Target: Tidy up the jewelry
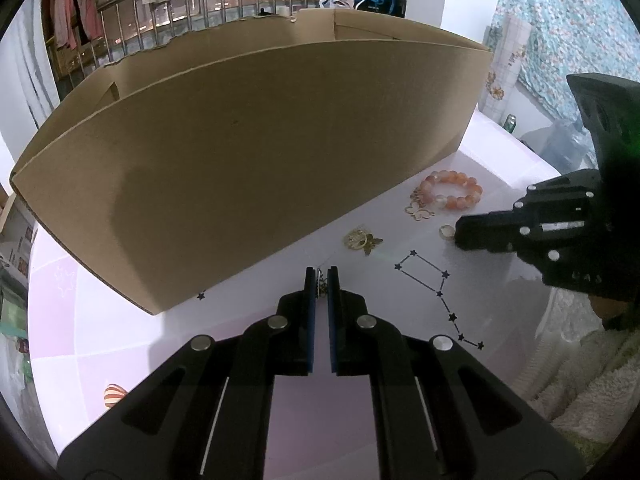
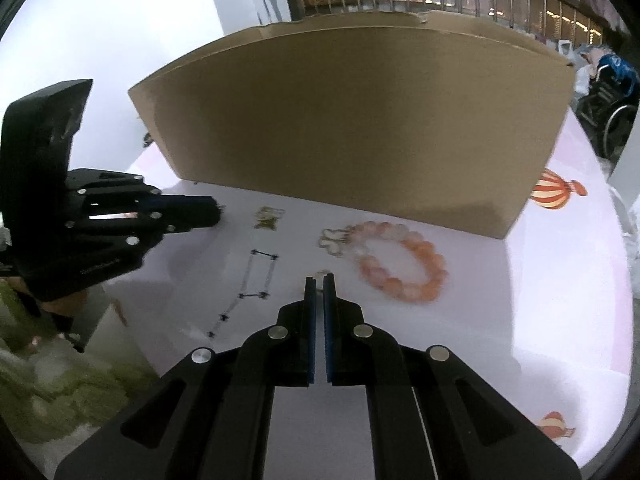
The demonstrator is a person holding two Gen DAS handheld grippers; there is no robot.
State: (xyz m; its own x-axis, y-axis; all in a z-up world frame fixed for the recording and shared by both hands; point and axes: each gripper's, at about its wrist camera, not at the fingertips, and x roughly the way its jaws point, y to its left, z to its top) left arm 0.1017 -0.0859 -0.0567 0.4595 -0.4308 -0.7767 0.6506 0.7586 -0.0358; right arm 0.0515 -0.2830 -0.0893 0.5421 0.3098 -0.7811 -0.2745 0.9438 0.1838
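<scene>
- Left gripper (image 1: 321,276): jaws drawn together on a thin chain piece (image 1: 321,285), pinched at the fingertips just off the tablecloth (image 1: 248,344). The chain is light and limp; it will dangle and swing, and its fine links could slip from smooth pads.
- Right gripper (image 2: 319,282): jaws closed at a small ring (image 2: 322,274) lying at the tips; whether the pads truly hold it cannot be told. A ring is rigid, tiny and smooth, so it is likely to skid or pop out unless pinched across the band.
- Beaded bracelet (image 2: 402,262): at 2 o'clock from the right gripper, flat on the cloth, with a gold butterfly charm (image 2: 332,242) at its 9 o'clock side. Round glossy beads roll; best taken across one side of the loop.
- Gold brooch (image 1: 362,240): at 1 o'clock from the left gripper, stiff, thin and low-lying.
- Cardboard box (image 1: 248,152): at 12 o'clock behind all pieces, open-topped, the probable receptacle.
</scene>
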